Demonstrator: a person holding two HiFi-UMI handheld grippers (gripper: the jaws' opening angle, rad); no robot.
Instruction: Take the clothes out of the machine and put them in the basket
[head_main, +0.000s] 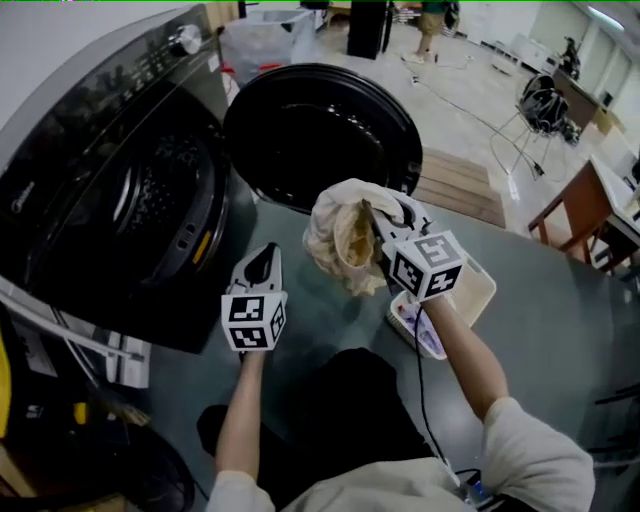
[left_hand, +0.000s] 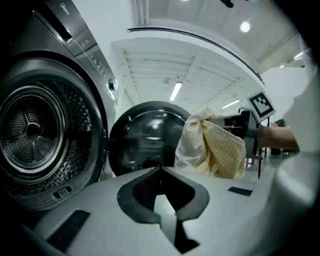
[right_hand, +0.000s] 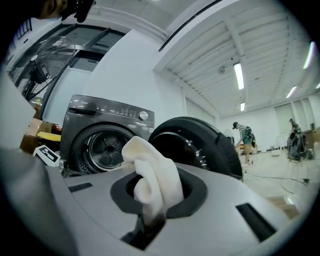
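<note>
Cream cloth (head_main: 340, 240) tight between right gripper (head_main: 380, 222) jaws; left gripper (head_main: 264, 258) jaws together, empty.

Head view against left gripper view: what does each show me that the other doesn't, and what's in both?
Head view only: the white basket on the floor below the right claw. Left gripper view only: straight into the drum to its back wall, no clothes in sight, and the left claw, jaws together, nothing between. Both: the cream cloth hanging from the right claw, in front of the machine's open door.
</note>
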